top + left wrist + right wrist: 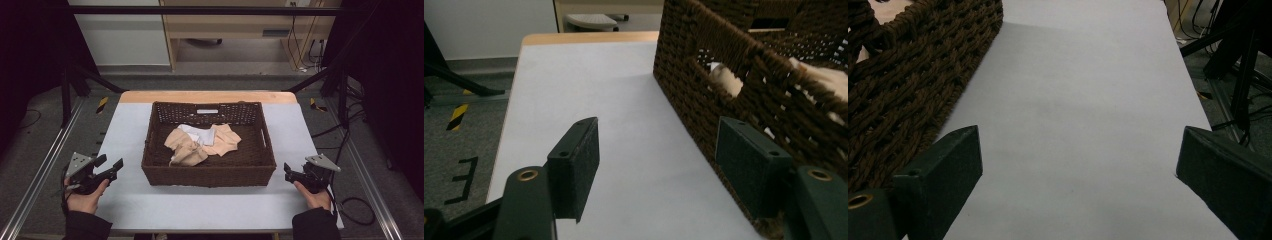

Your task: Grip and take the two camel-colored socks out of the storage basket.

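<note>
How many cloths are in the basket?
2: a beige cloth crumpled in the middle of the basket, and a white cloth on it toward the back. More may lie underneath.

Grey carpet floor (45,130) all around, pale wooden cabinet (235,25) at the back wall, cables (305,50) trailing right, black frame bars (200,10) overhead, dim light

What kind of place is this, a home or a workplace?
Probably a lab or recording workspace, not a home: the table stands inside a black metal frame, loose cables run over the floor, and yellow-black hazard tape marks it.
</note>
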Action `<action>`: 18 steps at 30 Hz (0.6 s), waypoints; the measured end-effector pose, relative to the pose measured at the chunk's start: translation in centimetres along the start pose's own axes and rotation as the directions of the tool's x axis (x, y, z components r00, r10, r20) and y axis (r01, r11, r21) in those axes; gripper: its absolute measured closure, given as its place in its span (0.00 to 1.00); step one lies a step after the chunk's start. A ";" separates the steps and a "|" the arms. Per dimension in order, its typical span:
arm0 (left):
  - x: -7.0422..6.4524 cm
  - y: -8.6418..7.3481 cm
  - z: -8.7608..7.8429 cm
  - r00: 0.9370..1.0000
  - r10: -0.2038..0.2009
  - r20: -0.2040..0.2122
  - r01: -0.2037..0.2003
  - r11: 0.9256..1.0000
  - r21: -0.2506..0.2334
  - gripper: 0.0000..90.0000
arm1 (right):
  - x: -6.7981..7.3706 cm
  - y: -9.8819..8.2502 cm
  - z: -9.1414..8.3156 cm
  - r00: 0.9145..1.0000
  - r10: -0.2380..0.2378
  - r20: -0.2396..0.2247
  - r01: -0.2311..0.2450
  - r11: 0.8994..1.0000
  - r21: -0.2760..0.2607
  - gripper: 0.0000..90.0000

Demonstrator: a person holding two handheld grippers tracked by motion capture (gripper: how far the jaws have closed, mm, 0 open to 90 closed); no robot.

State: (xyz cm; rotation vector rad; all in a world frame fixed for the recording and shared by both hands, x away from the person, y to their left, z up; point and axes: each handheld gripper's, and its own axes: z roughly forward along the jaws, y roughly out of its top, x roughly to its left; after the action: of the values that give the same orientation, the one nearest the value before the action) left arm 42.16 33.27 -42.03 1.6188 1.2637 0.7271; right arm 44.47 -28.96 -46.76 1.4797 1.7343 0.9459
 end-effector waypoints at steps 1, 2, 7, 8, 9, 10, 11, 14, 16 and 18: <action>-0.2 0.3 0.0 1.000 -0.008 0.013 0.008 1.000 -0.004 0.37 | -0.2 0.0 -0.1 1.000 0.000 0.004 0.000 1.000 -0.002 0.05; -0.3 0.5 0.0 1.000 -0.007 0.014 0.008 1.000 -0.007 0.37 | -0.2 -0.1 -0.2 1.000 0.006 0.001 -0.006 1.000 0.001 0.05; -1.4 2.2 0.1 0.999 0.021 0.040 -0.020 0.999 -0.037 0.37 | -0.1 0.0 -0.6 1.000 0.011 -0.019 -0.011 1.000 -0.010 0.05; -1.6 2.6 0.1 0.999 0.019 0.047 -0.016 0.999 -0.047 0.37 | -0.1 0.1 -0.6 1.000 0.007 -0.021 -0.007 1.000 -0.012 0.05; -1.8 3.0 0.2 0.998 0.014 0.056 -0.011 0.998 -0.056 0.37 | 0.0 0.1 -0.6 1.000 0.006 -0.019 -0.006 1.000 -0.013 0.04; -2.0 3.4 0.3 0.998 0.016 0.060 -0.012 0.998 -0.064 0.37 | 0.0 0.1 -0.7 1.000 0.004 -0.019 -0.004 1.000 -0.015 0.04; -2.3 3.7 0.3 0.998 0.020 0.066 -0.016 0.998 -0.068 0.37 | 0.0 0.1 -0.7 1.000 0.001 -0.013 -0.002 1.000 -0.014 0.04; -3.0 4.7 0.5 0.996 0.032 0.083 -0.025 0.997 -0.075 0.37 | 0.0 0.1 -0.8 1.000 0.000 0.004 0.001 1.000 -0.022 0.04; -3.4 5.4 0.6 0.995 0.031 0.092 -0.023 0.996 -0.089 0.36 | 0.0 0.2 -0.9 1.000 0.003 0.012 -0.002 1.000 -0.026 0.04; -3.7 5.8 0.7 0.995 0.034 0.096 -0.024 0.995 -0.096 0.36 | 0.0 0.2 -0.9 1.000 -0.003 0.008 0.003 1.000 -0.031 0.04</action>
State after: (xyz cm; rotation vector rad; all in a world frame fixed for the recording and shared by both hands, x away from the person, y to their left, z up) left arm 44.06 29.29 -36.68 1.5792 1.1215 0.7065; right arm 43.78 -29.00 -46.11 1.4588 1.7083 0.9596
